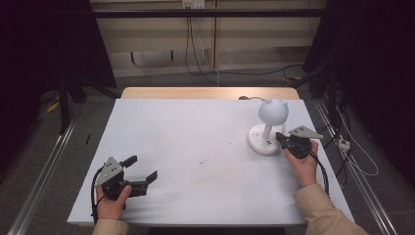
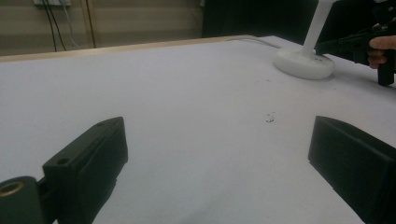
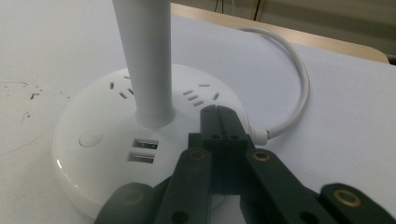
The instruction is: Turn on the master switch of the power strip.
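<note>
A white desk lamp (image 1: 272,112) with a round head stands on the white table (image 1: 195,137) at the right. Its disc base (image 3: 93,121) carries socket slots, two USB ports (image 3: 144,150) and a round button (image 3: 91,138); the stem (image 3: 144,60) rises from the middle. My right gripper (image 3: 217,110) is shut with nothing between its jaws, and its tips lie over the base just right of the stem. In the high view the right gripper (image 1: 280,137) sits at the base's right side. My left gripper (image 1: 143,167) rests open near the table's front left, far from the lamp base (image 2: 303,63).
The lamp's white cable (image 3: 299,79) loops behind the base toward the table's wooden back edge (image 1: 210,93). Small dark specks (image 2: 270,117) mark the table's middle. Cables (image 1: 357,161) and metal rails (image 1: 44,171) lie on the floor beside the table.
</note>
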`<state>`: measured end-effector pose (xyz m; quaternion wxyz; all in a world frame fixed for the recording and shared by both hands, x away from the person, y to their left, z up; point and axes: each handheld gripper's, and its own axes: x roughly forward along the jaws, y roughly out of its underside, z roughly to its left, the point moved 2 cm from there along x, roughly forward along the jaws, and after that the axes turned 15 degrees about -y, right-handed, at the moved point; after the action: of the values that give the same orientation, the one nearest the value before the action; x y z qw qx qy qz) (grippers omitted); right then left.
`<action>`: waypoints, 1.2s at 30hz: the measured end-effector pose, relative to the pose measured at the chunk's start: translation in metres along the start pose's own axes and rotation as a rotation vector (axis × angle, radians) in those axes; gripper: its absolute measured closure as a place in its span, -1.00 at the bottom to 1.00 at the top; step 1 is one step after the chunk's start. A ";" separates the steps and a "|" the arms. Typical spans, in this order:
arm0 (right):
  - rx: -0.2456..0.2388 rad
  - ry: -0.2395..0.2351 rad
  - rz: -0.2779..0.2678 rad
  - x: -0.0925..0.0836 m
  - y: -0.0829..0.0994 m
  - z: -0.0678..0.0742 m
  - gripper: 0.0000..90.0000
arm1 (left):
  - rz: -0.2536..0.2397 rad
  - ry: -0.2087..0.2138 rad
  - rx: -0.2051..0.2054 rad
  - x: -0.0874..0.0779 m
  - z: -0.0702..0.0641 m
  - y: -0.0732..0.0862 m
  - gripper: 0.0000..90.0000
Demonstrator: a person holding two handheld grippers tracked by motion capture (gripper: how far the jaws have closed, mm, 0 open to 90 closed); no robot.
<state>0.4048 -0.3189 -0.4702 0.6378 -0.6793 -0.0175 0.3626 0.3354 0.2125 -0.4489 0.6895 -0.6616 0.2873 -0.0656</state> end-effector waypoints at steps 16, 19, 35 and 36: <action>0.016 -0.003 -0.002 0.001 0.000 0.000 1.00 | 0.002 0.002 0.004 0.001 0.000 0.000 -0.90; 0.014 0.002 0.000 0.001 0.000 0.001 1.00 | 0.002 0.001 0.006 0.001 0.000 0.000 -0.90; 0.028 -0.004 0.018 0.002 -0.002 0.002 1.00 | -0.005 0.002 0.005 0.000 0.000 -0.001 -0.90; 0.035 -0.005 0.010 0.002 -0.001 0.002 1.00 | -0.005 0.001 0.001 0.000 0.001 -0.001 -0.90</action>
<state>0.4061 -0.3163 -0.4702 0.6475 -0.6674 -0.0091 0.3677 0.3361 0.2128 -0.4484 0.6896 -0.6618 0.2860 -0.0679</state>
